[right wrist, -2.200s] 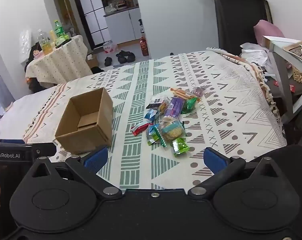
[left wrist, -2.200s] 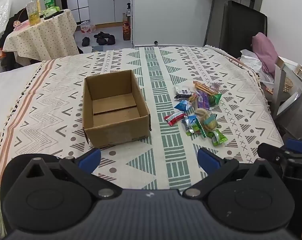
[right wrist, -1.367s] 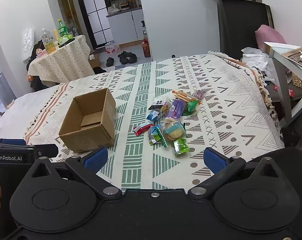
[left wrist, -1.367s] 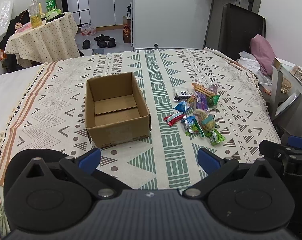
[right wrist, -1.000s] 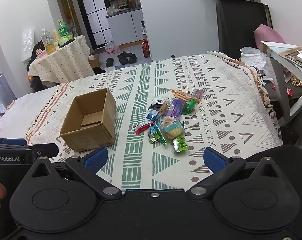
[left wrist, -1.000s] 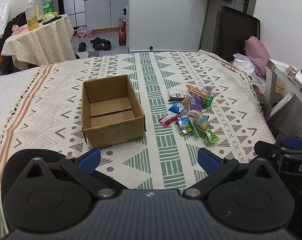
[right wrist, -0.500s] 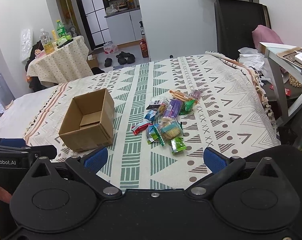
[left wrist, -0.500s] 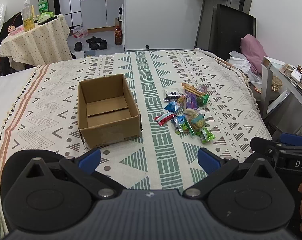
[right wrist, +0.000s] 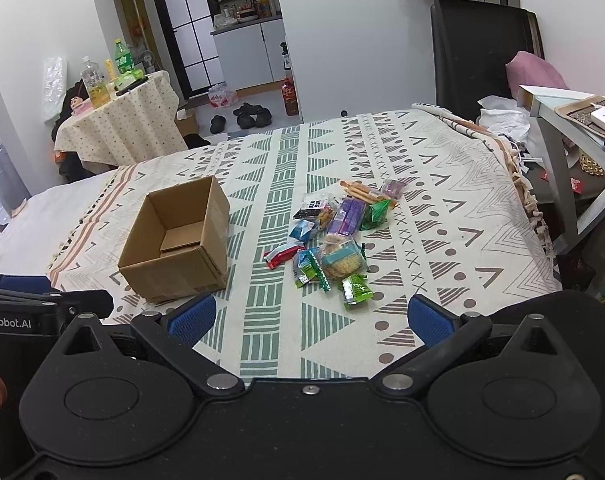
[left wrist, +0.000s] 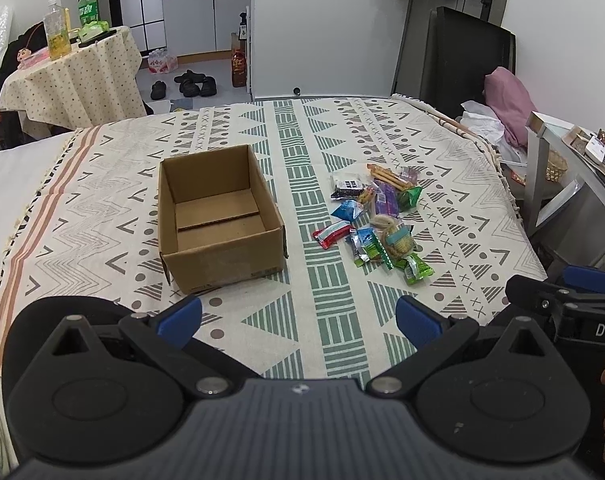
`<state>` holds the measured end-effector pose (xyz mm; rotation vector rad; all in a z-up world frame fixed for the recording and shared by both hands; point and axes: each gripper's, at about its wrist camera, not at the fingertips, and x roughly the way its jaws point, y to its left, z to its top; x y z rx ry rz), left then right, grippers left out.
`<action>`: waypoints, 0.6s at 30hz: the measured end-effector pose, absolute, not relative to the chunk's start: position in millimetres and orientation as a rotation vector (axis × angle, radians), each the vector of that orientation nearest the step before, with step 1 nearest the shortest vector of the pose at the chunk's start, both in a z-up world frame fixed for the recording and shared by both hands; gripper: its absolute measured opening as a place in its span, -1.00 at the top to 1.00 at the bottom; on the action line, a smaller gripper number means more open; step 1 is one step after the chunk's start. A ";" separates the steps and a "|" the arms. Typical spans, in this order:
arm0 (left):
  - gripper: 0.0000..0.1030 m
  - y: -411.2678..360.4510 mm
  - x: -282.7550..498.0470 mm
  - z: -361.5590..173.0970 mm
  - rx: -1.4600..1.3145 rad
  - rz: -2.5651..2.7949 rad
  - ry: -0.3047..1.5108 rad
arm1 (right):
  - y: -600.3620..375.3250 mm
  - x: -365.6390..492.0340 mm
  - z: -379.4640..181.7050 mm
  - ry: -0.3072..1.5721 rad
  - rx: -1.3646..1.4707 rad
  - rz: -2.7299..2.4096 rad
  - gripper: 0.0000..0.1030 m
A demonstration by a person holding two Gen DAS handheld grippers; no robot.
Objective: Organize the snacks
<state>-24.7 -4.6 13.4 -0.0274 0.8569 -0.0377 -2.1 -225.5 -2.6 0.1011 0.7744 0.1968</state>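
Observation:
An open, empty cardboard box (left wrist: 218, 220) (right wrist: 178, 240) sits on the patterned cloth of the table. To its right lies a pile of several wrapped snacks (left wrist: 376, 216) (right wrist: 334, 240), among them a red packet (left wrist: 331, 234) (right wrist: 283, 255), a green packet (left wrist: 416, 269) (right wrist: 356, 291) nearest me and a purple one (right wrist: 346, 216). My left gripper (left wrist: 298, 320) is open, held above the near table edge, short of the box. My right gripper (right wrist: 308, 318) is also open, held back from the snacks. Neither holds anything.
The table's near edge runs just under both grippers. A grey desk (right wrist: 574, 120) with clutter stands at the right, a dark chair (right wrist: 474, 52) behind the table. A small round table (left wrist: 70, 76) with bottles stands at the back left; shoes lie on the floor.
Both grippers have drifted back and up a little, so the box and snacks look slightly smaller and farther. Nothing on the table has moved; both stay open.

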 end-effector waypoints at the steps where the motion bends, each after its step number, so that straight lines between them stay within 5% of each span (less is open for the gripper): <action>1: -0.99 -4.1 -24.6 13.3 -0.028 -0.038 0.857 | -225.6 -2.1 -2.6 0.775 0.102 0.196 -1.00; 18: -0.99 -6.7 3.7 -0.4 -0.032 -0.071 0.906 | -229.6 10.3 -14.9 0.806 0.122 0.209 -1.00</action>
